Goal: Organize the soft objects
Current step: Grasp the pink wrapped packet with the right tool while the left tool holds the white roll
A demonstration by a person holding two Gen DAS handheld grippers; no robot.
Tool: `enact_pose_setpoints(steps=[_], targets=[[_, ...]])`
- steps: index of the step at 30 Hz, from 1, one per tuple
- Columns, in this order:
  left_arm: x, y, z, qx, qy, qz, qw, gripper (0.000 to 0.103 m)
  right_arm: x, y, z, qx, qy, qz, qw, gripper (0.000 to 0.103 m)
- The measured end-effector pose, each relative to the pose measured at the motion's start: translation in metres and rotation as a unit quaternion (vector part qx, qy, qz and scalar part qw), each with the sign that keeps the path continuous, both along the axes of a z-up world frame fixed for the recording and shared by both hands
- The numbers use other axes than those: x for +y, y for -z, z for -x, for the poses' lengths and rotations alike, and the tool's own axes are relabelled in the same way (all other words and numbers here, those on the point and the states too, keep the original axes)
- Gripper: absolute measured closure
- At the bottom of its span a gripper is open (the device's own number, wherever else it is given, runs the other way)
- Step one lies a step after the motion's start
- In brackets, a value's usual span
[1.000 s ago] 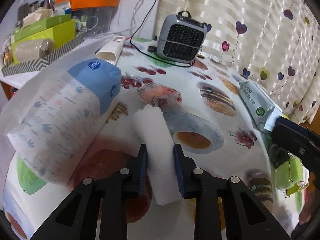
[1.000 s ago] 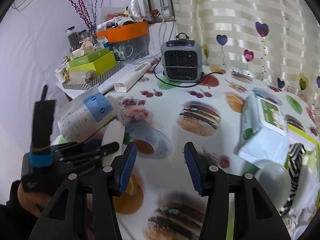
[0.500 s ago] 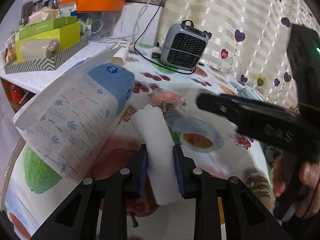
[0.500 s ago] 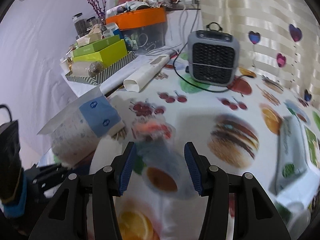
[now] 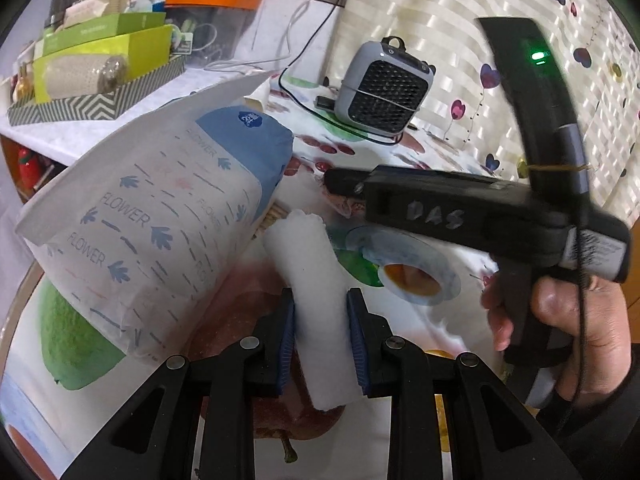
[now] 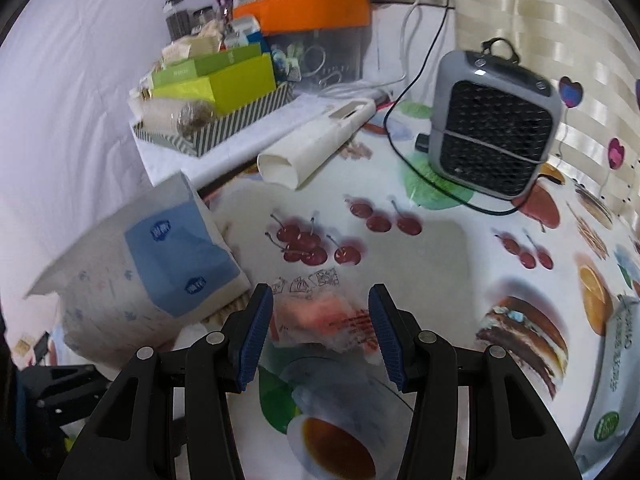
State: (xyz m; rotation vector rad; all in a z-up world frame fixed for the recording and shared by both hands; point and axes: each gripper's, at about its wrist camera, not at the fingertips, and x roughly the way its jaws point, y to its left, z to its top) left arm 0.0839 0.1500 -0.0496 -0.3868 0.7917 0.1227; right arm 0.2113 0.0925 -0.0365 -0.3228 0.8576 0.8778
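My left gripper [image 5: 321, 344] is shut on a white rolled towel [image 5: 310, 280] that lies lengthwise between its blue pads, just above the table. A large blue and white "FLOWER" paper-roll pack [image 5: 160, 224] leans to its left; it also shows in the right wrist view [image 6: 152, 272]. My right gripper [image 6: 320, 328] is open, its jaws on either side of a small clear packet with pink-red contents [image 6: 324, 316] on the table. In the left wrist view the right gripper's body [image 5: 472, 208] crosses from the right, held by a hand.
A grey fan heater [image 6: 496, 124] with a black cord stands at the back. A white rolled tube [image 6: 316, 148], a zigzag tray of green boxes [image 6: 216, 92] and an orange-lidded bin [image 6: 308, 4] sit behind. A green-white wipes pack [image 6: 616, 380] lies at the right.
My right gripper has swung left and forward over the table and now straddles the pink packet. My left gripper still holds the towel roll and has shifted only slightly.
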Motion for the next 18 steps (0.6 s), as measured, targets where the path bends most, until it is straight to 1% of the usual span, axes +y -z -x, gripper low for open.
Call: enact_pose_setpoints(steps=[2, 6, 9, 12, 15, 18], targets=[[0.0, 0.0, 0.0, 0.0, 0.001, 0.002, 1.0, 0.079, 0.001, 0.003, 0.0, 0.001, 0.0, 0.003, 1.0, 0.052], [0.0, 0.001, 0.0, 0.001, 0.001, 0.003, 1.0, 0.079, -0.003, 0.004, -0.004, 0.023, 0.01, -0.003, 1.0, 0.053], [0.0, 0.001, -0.001, 0.001, 0.001, 0.004, 1.0, 0.079, -0.005, 0.006, -0.001, 0.026, 0.011, -0.001, 1.0, 0.058], [0.0, 0.001, -0.001, 0.001, 0.001, 0.002, 1.0, 0.079, -0.008, 0.008, 0.003, 0.025, 0.014, -0.003, 1.0, 0.062], [-0.001, 0.001, -0.001, 0.002, 0.0, 0.0, 1.0, 0.079, -0.013, 0.007, 0.007, 0.024, 0.019, -0.006, 1.0, 0.064], [-0.002, 0.0, 0.0, 0.002, 0.0, -0.002, 1.0, 0.079, -0.021, 0.004, 0.011, 0.026, 0.028, -0.012, 0.999, 0.065]])
